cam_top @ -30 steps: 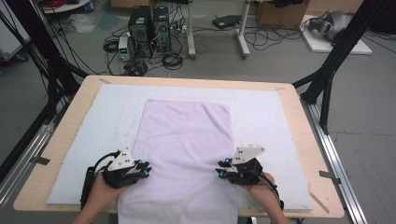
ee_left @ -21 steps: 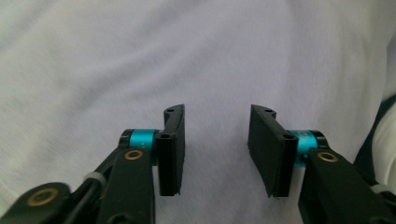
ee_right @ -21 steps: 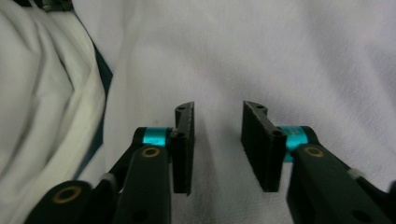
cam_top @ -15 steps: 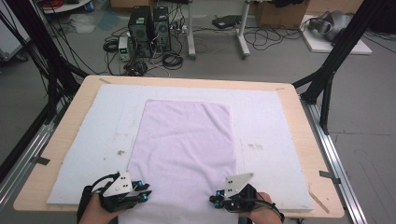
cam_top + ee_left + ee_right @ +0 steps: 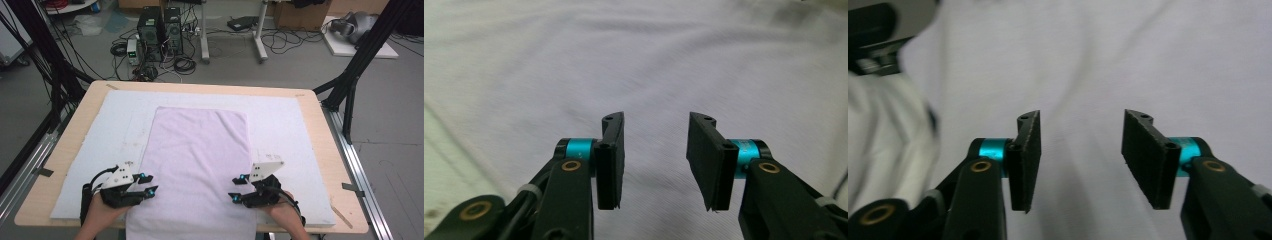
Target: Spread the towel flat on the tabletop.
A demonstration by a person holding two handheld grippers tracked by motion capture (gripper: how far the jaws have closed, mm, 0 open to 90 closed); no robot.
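1. Bench [image 5: 320,165]: a wooden top carrying a white mat [image 5: 100,140] that covers most of it. We take the towel as our landmark for every place below.

2. Towel [image 5: 200,160]: pale lilac, spread flat lengthwise down the middle of the mat, its near end draped over the bench's front edge. The far edge lies straight and the surface is nearly free of wrinkles. We judge it light, soft and limp, with no stiffness of its own: it should sag wherever it is not held and drag on the mat's nap if pulled flat. Not fragile, not slippery.

3. Where to take hold (our judgement): pinch at the two near corners or along the long side edges, one claw per side, so the cloth lifts evenly. A pinch in the middle would only bunch it.

4. Left claw [image 5: 148,183]: at the towel's left edge, near its front end, pointing in over the cloth. In the left gripper view the left claw [image 5: 655,160] has lilac fabric beneath it and nothing between the pads. The jaws have just been opening and stand at a moderate gap.

5. Right claw [image 5: 238,188]: at the towel's right edge, mirroring the left. In the right gripper view the right claw [image 5: 1082,161] has just been opening as well; the gap is moderate and holds nothing, with the towel below.
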